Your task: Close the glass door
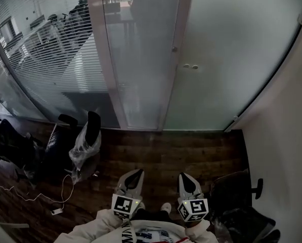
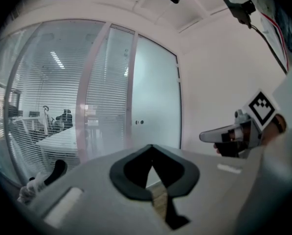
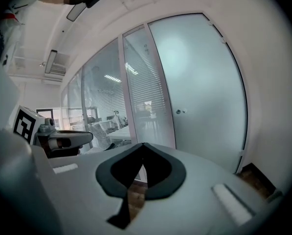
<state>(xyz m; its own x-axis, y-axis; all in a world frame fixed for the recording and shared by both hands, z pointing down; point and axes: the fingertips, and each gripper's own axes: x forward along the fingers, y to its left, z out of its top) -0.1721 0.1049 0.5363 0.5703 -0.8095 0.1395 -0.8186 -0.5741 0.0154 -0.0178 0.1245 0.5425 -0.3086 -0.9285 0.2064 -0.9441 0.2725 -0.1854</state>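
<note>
The frosted glass door (image 1: 231,59) stands ahead on the right, with two small round lock knobs (image 1: 190,66) near its left edge. I cannot tell whether a gap is left at its frame (image 1: 172,85). My left gripper (image 1: 136,173) and right gripper (image 1: 183,177) are side by side low in the head view. Both point at the door from well back and both are shut with nothing in them. The door (image 2: 155,97) shows past the closed tips of the left gripper (image 2: 151,146), and likewise the door (image 3: 204,92) past those of the right gripper (image 3: 143,144).
A glass wall with blinds (image 1: 44,59) runs off to the left. Black office chairs (image 1: 19,151) and a plastic-wrapped chair (image 1: 87,140) crowd the left floor, with a white cable (image 1: 49,196). Another black chair (image 1: 242,196) sits at my right by the white wall (image 1: 292,135). The wooden floor (image 1: 166,156) leads to the door.
</note>
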